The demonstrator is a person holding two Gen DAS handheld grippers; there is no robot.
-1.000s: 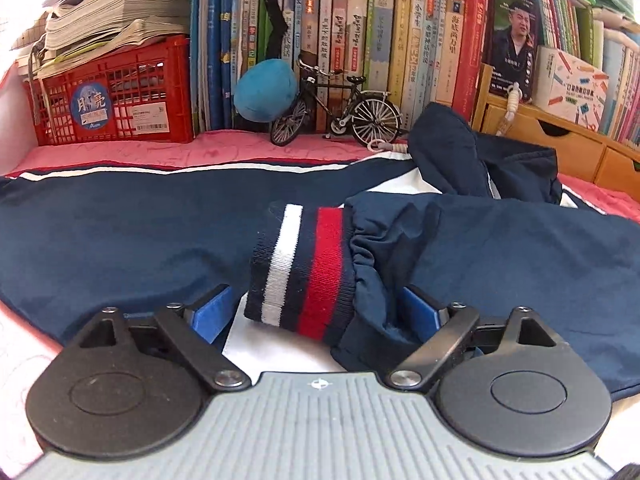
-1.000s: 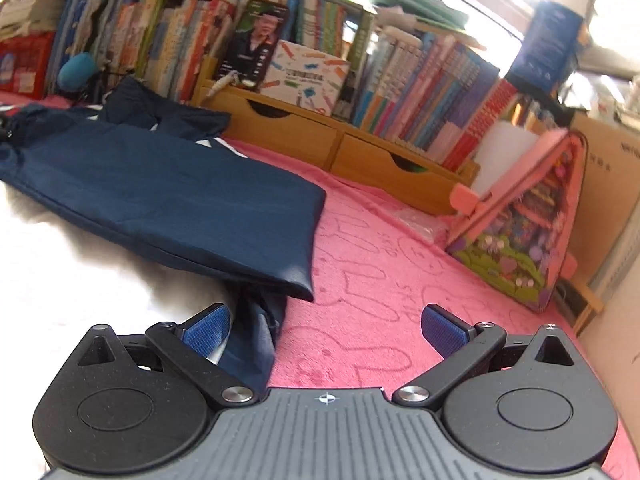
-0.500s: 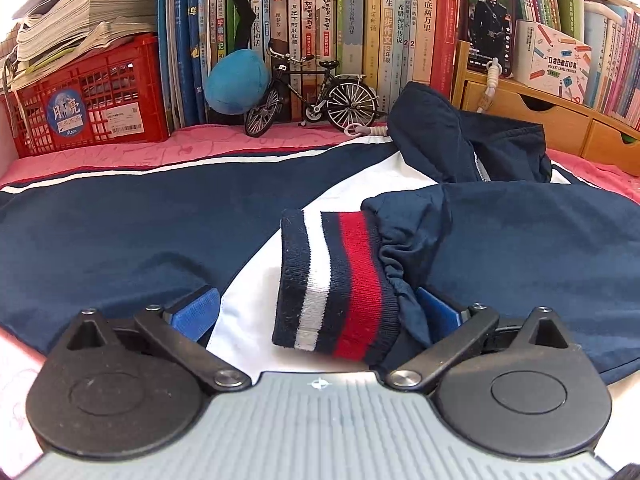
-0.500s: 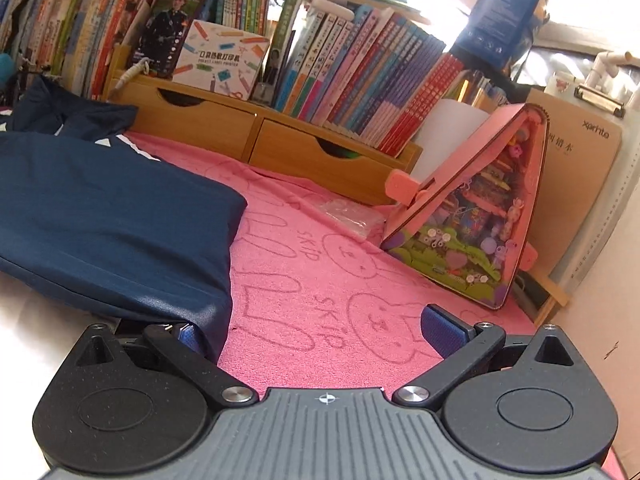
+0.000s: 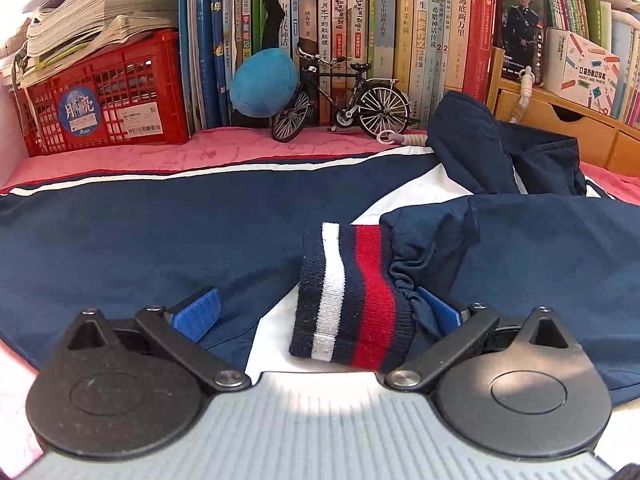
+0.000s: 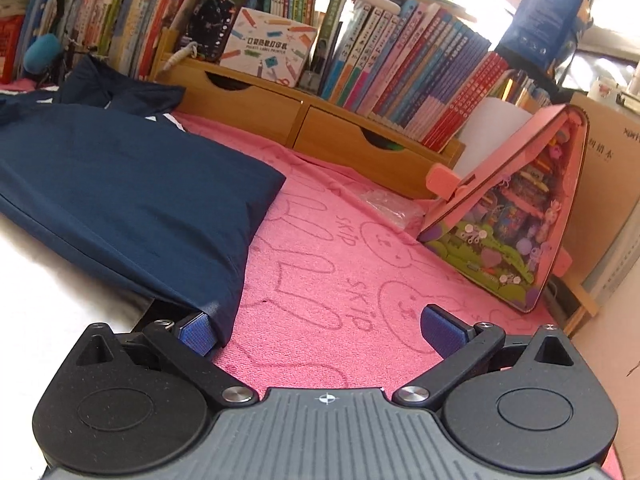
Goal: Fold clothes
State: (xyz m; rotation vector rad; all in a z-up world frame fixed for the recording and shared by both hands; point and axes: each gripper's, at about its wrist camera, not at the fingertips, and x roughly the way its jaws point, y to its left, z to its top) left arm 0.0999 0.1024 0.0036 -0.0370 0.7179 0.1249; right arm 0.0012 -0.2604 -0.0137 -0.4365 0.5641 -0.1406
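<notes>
While spread wide, left gripper [image 5: 318, 310] straddles striped cuff [image 5: 352, 296], unclamped

Left gripper [image 5: 316, 310] and right gripper [image 6: 320, 328], jaws apparently wide apart.

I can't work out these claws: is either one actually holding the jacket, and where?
Neither holds it. The left gripper has just opened wide around the striped cuff. The right gripper stands open at the folded sleeve's corner.
</notes>
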